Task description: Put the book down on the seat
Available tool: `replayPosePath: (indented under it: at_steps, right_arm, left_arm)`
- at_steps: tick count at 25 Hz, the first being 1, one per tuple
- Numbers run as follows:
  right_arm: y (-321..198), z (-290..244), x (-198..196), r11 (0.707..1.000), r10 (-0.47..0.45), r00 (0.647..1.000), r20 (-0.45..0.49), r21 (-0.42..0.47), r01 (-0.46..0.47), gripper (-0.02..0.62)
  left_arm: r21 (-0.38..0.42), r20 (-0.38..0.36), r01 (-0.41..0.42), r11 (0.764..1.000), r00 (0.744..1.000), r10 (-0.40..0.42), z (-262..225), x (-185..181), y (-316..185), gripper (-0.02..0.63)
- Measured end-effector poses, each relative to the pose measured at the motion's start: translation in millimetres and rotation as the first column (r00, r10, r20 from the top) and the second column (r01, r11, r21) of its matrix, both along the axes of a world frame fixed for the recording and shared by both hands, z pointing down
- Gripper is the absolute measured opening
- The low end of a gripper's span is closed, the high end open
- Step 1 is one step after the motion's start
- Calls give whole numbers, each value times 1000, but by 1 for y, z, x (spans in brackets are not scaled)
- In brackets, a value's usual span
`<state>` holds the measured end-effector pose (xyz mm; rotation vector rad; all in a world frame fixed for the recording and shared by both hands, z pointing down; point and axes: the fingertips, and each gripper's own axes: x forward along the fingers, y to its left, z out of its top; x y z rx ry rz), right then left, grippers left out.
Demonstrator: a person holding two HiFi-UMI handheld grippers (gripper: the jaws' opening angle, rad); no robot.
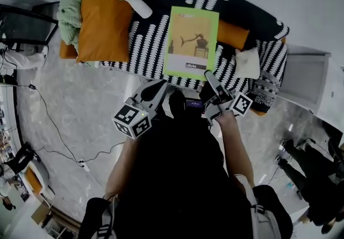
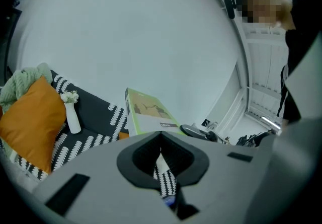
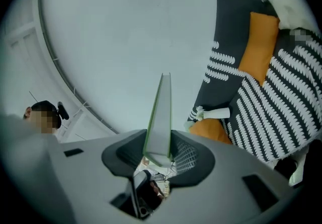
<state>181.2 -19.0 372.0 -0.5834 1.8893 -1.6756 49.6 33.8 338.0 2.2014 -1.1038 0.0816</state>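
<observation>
The right gripper [image 1: 210, 78] has its fingers clenched on the near edge of the book [image 1: 191, 42]. In the right gripper view the book [image 3: 161, 117] runs edge-on out from between the fingers, pinched only along a thin strip. The book hangs cover-up over the middle of the sofa [image 1: 153, 44], between the big cushion [image 1: 102, 26] on the left and a small cushion [image 1: 232, 34] on the right. I cannot tell whether its far edge touches the seat yet. The left gripper [image 1: 159, 86] waits near the sofa's front edge with its fingers drawn together on nothing, leaving just a slit.

The main risk is the narrow hold. With all the weight out beyond the fingers, the book could pivot or slip before it lies flat. If it is let go while tilted or too near the front edge, it may slide off the patterned cover to the floor. Set too far right, it would rest crooked on the small cushion. Swung left, it could knock the vase [image 1: 138, 2], which looks easy to tip.
</observation>
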Motion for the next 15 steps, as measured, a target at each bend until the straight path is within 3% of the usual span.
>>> replayPosePath:
  at_steps: [7, 12, 15]
  right_arm:
    - [-8, 25, -5, 1000, 15, 999, -43, 13, -15, 158]
    - [-9, 31, -3, 1000, 7, 999, -38, 8, -6, 158]
    - [-10, 32, -5, 1000, 1, 1000, -24, 0, -1, 158]
  left_arm:
    - [1, 3, -12, 1000, 1000, 12, 3, 0, -11, 12]
    - [-8, -63, 10, 1000, 998, -10, 1, 8, -20, 12]
    - [-2, -58, 14, 1000, 998, -14, 1, 9, -29, 12]
